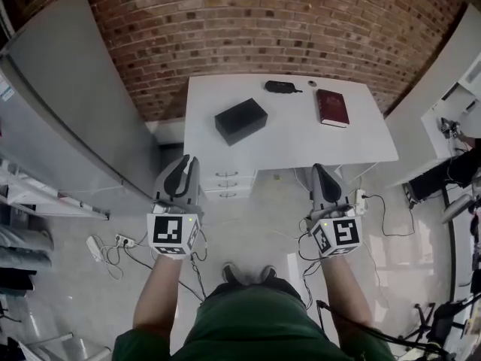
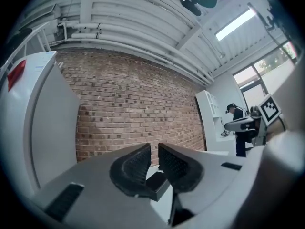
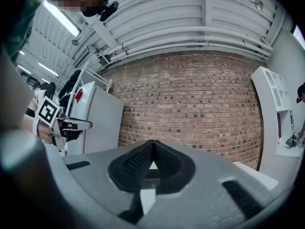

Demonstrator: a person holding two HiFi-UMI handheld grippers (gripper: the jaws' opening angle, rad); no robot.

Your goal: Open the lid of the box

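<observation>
A closed black box (image 1: 240,120) lies on the white table (image 1: 301,145), left of centre. In the head view both grippers hang over the floor in front of the table, well short of the box. My left gripper (image 1: 183,164) points level at the table's left front corner, jaws shut and empty. In the left gripper view its pads (image 2: 135,165) stand almost together, and the box (image 2: 158,185) shows low behind them. My right gripper (image 1: 320,170) is level too, shut on nothing. Its pads (image 3: 138,162) meet at the tip.
A red book (image 1: 332,107) and a small black case (image 1: 279,87) lie at the table's far right. White drawers (image 1: 225,180) sit under the table. A tall white cabinet (image 1: 68,104) stands left, and a power strip (image 1: 96,247) with cables lies on the floor. A brick wall (image 1: 248,21) is behind.
</observation>
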